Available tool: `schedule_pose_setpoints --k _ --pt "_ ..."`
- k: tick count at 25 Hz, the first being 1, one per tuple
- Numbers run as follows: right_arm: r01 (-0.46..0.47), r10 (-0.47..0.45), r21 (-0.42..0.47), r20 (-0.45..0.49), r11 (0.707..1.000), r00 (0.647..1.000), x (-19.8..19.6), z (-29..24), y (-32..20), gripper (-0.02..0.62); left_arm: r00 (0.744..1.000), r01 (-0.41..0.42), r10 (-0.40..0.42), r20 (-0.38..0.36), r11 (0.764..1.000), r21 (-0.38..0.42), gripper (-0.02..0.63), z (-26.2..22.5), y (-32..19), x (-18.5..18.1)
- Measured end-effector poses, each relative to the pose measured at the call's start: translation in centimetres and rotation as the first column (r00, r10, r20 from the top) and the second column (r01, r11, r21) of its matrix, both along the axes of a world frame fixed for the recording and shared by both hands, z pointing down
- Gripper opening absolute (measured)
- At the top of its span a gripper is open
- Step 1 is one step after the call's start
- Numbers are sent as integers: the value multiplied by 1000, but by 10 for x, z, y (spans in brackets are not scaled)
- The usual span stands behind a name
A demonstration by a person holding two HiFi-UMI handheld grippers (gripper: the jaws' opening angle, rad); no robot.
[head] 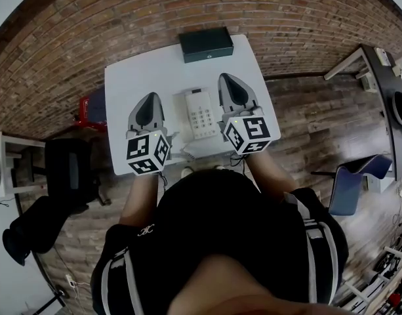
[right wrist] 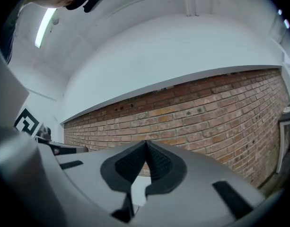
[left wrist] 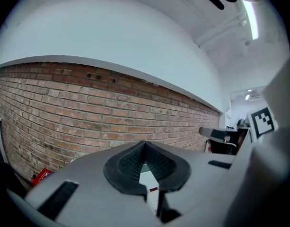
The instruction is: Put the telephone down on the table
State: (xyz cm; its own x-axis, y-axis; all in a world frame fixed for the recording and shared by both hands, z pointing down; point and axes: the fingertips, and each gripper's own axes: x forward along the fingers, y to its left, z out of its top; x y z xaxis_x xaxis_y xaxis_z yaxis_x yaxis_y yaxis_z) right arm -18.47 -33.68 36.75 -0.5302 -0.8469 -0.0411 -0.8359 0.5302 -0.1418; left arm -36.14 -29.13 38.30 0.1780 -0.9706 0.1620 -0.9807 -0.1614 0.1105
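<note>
The telephone (head: 202, 113) lies flat on the table (head: 135, 77) at frame centre, between the left gripper (head: 150, 98) and right gripper (head: 227, 79), both closed and empty. It is probably light, rigid, slippery plastic, best gripped across its long edges.

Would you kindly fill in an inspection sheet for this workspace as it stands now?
Surface: white table, mostly bare.
Job's things: telephone lying flat on the table, between the grippers.
Clutter: dark box at the far edge.
Grippers: left gripper shut, empty; right gripper shut, empty.
Cables: possible cord by the telephone, too small to tell.
Surroundings: brick wall, black chair left, blue chair right.
</note>
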Motion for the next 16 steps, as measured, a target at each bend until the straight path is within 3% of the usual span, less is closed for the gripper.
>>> schedule_pose_setpoints --k 16 --pt "-12 13 15 -36 1000 999 -2 9 8 -2 1000 21 -21 -2 999 -42 3 8 4 -13"
